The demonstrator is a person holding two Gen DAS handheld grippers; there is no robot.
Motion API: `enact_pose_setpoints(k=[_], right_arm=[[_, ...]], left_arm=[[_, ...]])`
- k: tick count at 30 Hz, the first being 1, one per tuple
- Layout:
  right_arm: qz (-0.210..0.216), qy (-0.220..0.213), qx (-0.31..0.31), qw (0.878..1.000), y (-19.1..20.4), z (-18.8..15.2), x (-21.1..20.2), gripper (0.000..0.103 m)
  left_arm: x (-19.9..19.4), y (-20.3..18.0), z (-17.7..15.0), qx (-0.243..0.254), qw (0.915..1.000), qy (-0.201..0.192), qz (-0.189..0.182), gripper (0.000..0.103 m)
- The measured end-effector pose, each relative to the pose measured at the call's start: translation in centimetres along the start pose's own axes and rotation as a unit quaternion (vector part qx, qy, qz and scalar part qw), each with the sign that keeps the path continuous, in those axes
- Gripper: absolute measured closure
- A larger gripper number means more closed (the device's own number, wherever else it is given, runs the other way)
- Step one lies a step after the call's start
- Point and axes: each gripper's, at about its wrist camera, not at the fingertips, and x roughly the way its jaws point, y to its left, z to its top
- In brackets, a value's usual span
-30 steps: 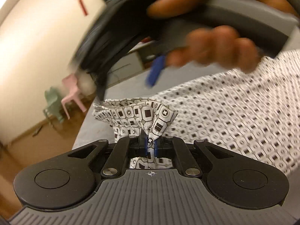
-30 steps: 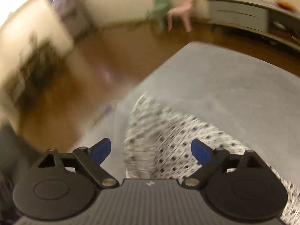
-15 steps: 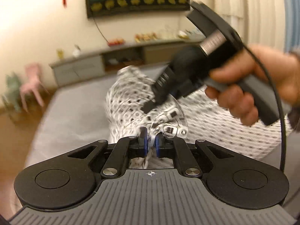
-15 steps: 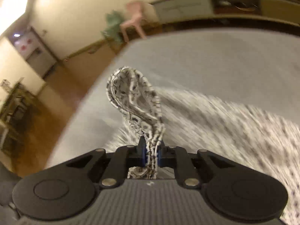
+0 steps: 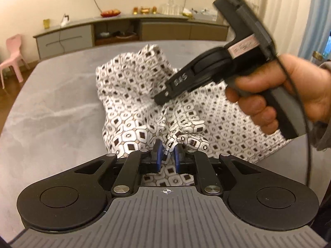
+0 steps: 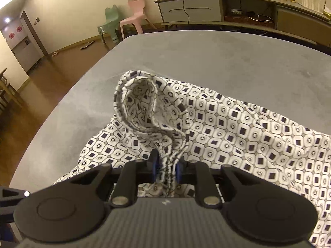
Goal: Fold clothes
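Observation:
A white garment [image 5: 132, 95] printed with dark squares lies crumpled on the grey table [image 5: 51, 103]. My left gripper [image 5: 168, 155] is shut on a bunched fold at the garment's near edge. In the same view a hand [image 5: 289, 95] holds the right gripper's handle, and its nose points down into the cloth's middle. In the right wrist view my right gripper [image 6: 167, 165] has a gathered hem of the garment [image 6: 238, 128] between its blue pads. Its jaws are opening, but the pads still press on the cloth. Above them the hem stands up in a loop [image 6: 136, 103].
The table's left edge [image 6: 68, 95] drops to a wooden floor [image 6: 51, 78]. A pink chair [image 6: 134, 14] and a green chair [image 6: 109, 20] stand beyond the table. A long sideboard [image 5: 132, 31] with small items on top lines the far wall. Bare grey tabletop [image 6: 227, 62] stretches behind the garment.
The right gripper swept in with its jaws wide and closed on the garment's hem, which now stands in a loop. The left view swung round toward the sideboard, its gripper still holding cloth.

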Motion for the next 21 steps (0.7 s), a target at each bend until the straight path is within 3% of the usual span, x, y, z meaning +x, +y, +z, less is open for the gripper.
enact_pose_setpoints(k=[4, 11, 16, 21], right_arm=[[-0.022, -0.005, -0.005, 1.0, -1.0, -0.6, -0.8, 0.066], [-0.045, -0.009, -0.013, 0.999, -2.0, -1.5, -1.4, 0.054], [-0.059, -0.019, -0.023, 0.998, -2.0, -1.5, -2.2, 0.05], [-0.077, -0.034, -0.047, 0.995, -1.2, -1.4, -3.0, 0.049]], left_arm=[[0.2, 0.2, -0.3, -0.006, 0.9999, 0.01, -0.007, 0.099], [-1.1, 0.0, -0.4, -0.002, 0.9991, -0.004, -0.042, 0.082], [-1.7, 0.2, -0.5, -0.002, 0.9988, -0.014, -0.047, 0.08], [-3.7, 1.0, -0.4, -0.027, 0.9951, -0.051, -0.081, 0.076]])
